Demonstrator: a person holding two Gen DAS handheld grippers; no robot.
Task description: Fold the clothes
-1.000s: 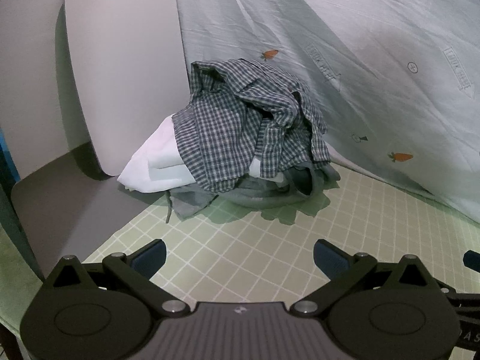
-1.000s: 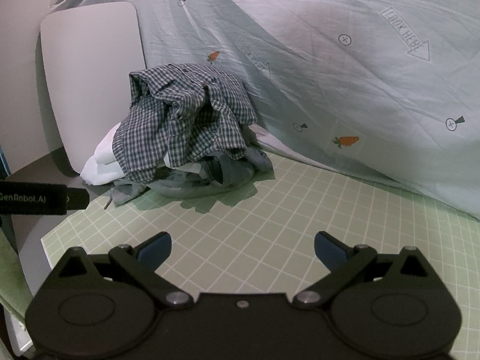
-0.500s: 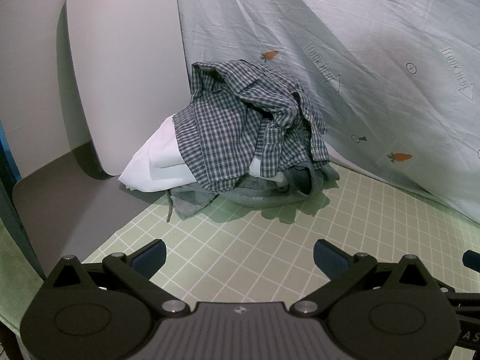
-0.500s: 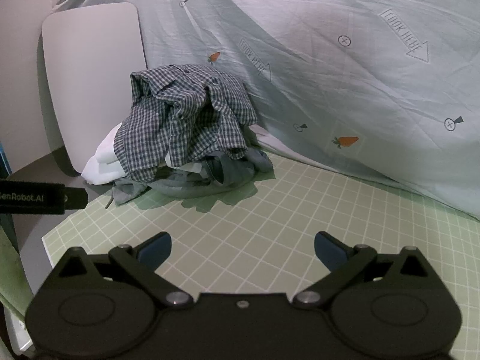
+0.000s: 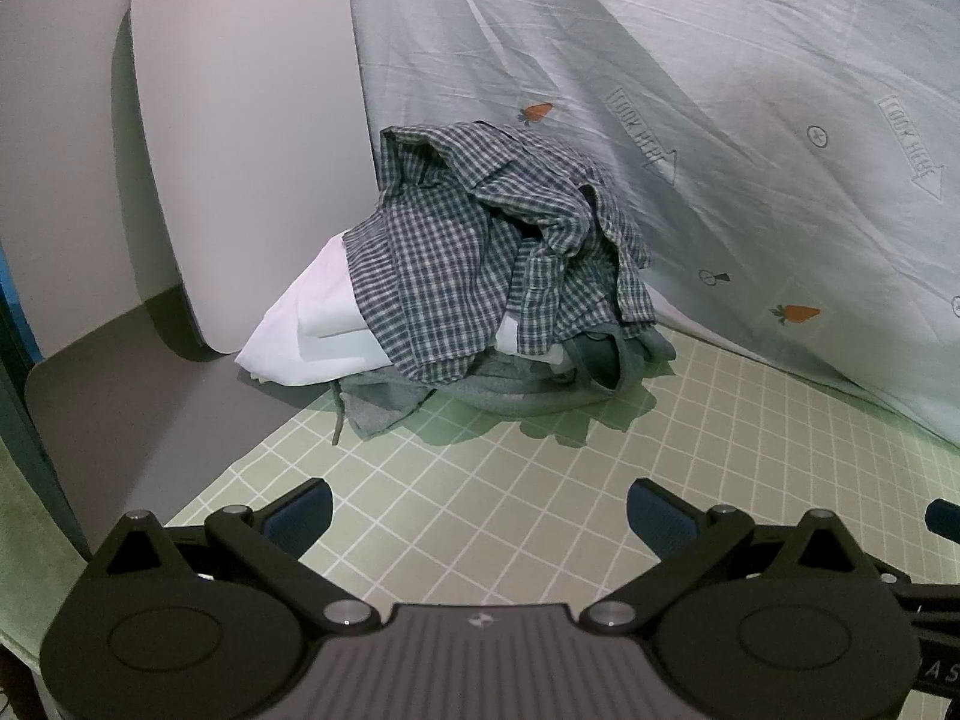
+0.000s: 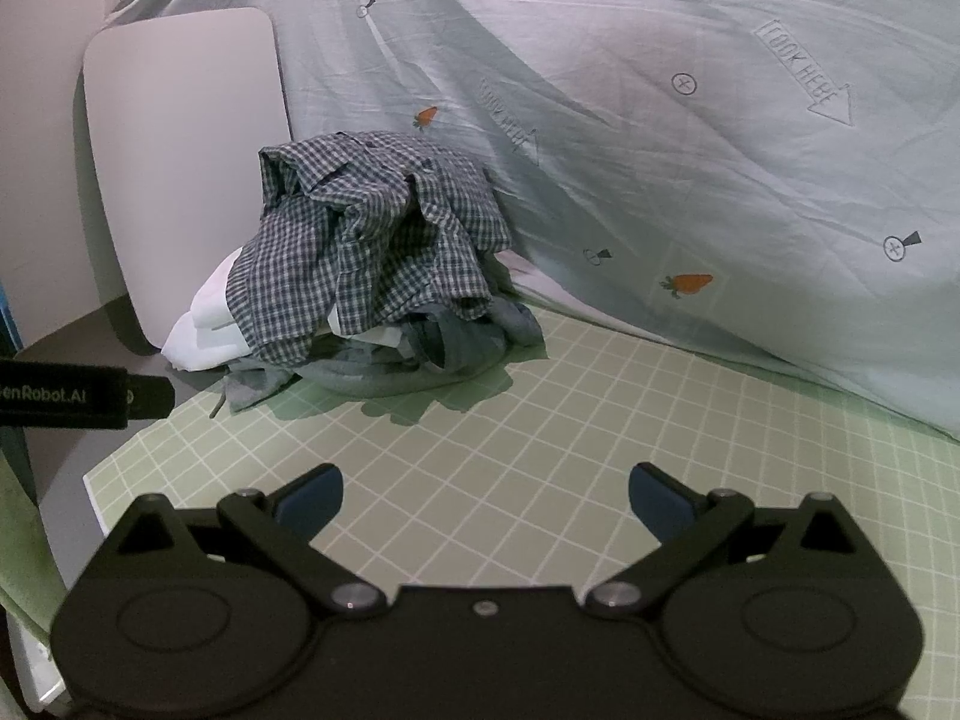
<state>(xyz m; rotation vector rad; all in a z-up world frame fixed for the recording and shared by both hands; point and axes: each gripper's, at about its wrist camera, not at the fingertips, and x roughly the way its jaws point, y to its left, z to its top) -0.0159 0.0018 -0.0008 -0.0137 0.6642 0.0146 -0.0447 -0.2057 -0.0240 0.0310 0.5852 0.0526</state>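
A heap of clothes sits at the far left of the green checked mat [image 5: 510,480] [image 6: 540,450]. On top lies a crumpled blue-and-white checked shirt [image 5: 480,252] [image 6: 372,240]. Under it are a white garment [image 5: 312,336] [image 6: 204,330] and a grey garment [image 5: 516,390] [image 6: 408,366]. My left gripper [image 5: 477,516] hovers open over the mat, well short of the heap, holding nothing. The right gripper [image 6: 483,495] is open too, empty, further right and equally short of the pile. The left gripper's body [image 6: 78,393] pokes in at the left edge of the right wrist view.
A pale blue sheet with carrot and arrow prints [image 5: 750,150] [image 6: 690,150] hangs behind the mat. A grey rounded panel [image 5: 240,150] [image 6: 180,150] leans behind the heap on a grey surface [image 5: 132,408]. Green cloth [image 5: 30,540] hangs at the left edge.
Both views have drifted very slightly; the heap sits a touch lower and further right in the right wrist view. Both grippers stay open and the clothes have not moved.
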